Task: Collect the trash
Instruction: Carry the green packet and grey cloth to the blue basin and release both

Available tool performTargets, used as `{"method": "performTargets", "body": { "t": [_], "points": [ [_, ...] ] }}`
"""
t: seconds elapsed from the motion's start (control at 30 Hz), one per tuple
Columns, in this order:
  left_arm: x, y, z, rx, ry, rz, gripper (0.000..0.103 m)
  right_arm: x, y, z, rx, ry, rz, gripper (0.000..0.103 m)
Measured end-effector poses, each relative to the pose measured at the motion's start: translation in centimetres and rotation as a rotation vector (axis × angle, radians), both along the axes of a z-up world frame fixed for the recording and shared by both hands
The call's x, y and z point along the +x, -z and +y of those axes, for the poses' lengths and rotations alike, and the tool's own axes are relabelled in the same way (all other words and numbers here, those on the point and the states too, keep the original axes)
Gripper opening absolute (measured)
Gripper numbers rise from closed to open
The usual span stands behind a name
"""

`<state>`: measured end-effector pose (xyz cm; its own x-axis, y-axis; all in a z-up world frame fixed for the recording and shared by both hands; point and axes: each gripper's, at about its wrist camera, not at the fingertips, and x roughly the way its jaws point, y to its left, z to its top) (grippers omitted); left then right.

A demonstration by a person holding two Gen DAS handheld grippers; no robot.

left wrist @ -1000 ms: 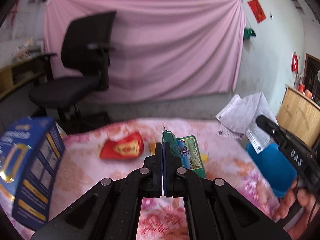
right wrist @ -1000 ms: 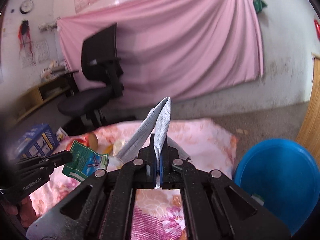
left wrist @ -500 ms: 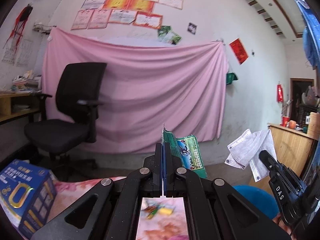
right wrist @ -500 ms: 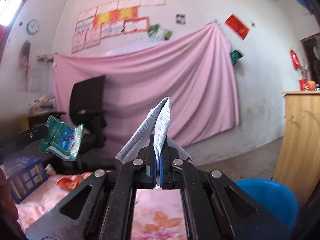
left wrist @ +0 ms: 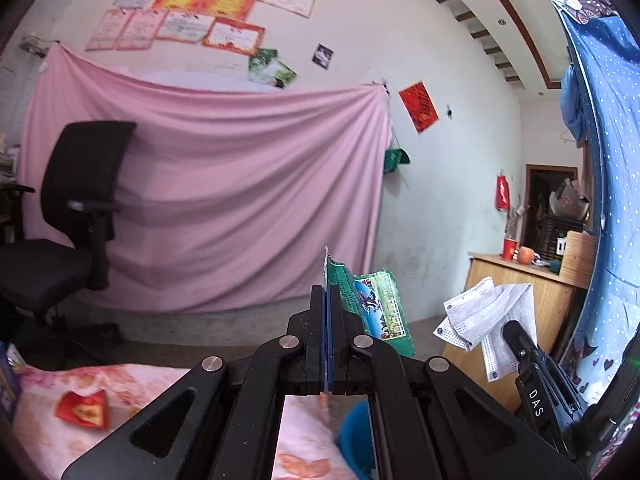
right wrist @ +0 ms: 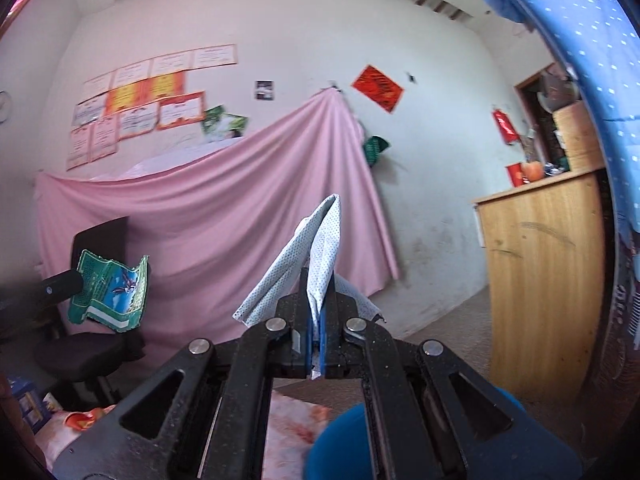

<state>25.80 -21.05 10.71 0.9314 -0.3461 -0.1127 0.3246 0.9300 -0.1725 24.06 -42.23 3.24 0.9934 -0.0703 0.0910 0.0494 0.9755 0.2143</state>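
Note:
My left gripper (left wrist: 328, 300) is shut on a green snack wrapper (left wrist: 372, 304), held up in the air; the wrapper also shows in the right wrist view (right wrist: 112, 288). My right gripper (right wrist: 316, 292) is shut on a white dotted tissue (right wrist: 308, 256), also seen in the left wrist view (left wrist: 488, 316). A blue bin (right wrist: 400, 436) sits below the right gripper; its rim shows under the left gripper (left wrist: 356, 436). A red wrapper (left wrist: 84, 408) lies on the floral cloth (left wrist: 48, 436).
A black office chair (left wrist: 68, 208) stands at the left before a pink hanging sheet (left wrist: 224, 200). A wooden cabinet (right wrist: 548, 272) stands at the right. A blue dotted cloth (left wrist: 608, 160) hangs at the far right. A blue box (right wrist: 28, 404) sits at the table's left.
Both grippers have lifted and tilted upward with their trash; the table dropped low in view, and the blue bin now lies under both grippers.

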Motion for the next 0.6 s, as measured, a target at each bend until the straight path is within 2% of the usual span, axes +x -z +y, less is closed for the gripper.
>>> {"method": "performTargets", "body": {
  "t": [0.27, 0.4, 0.6],
  "points": [
    [3.3, 1.9, -3.1, 0.026, 0.082, 0.136, 0.000, 0.5, 1.1, -2.6, 0.005, 0.038, 0.090, 0.032],
    [4.4, 3.1, -4.7, 0.050, 0.108, 0.210, 0.000, 1.3, 2.2, -3.2, -0.024, 0.047, 0.177, 0.032],
    [6.1, 4.6, -6.7, 0.090, 0.126, 0.354, 0.000, 2.7, 3.8, -4.9, 0.010, 0.060, 0.303, 0.034]
  ]
}}
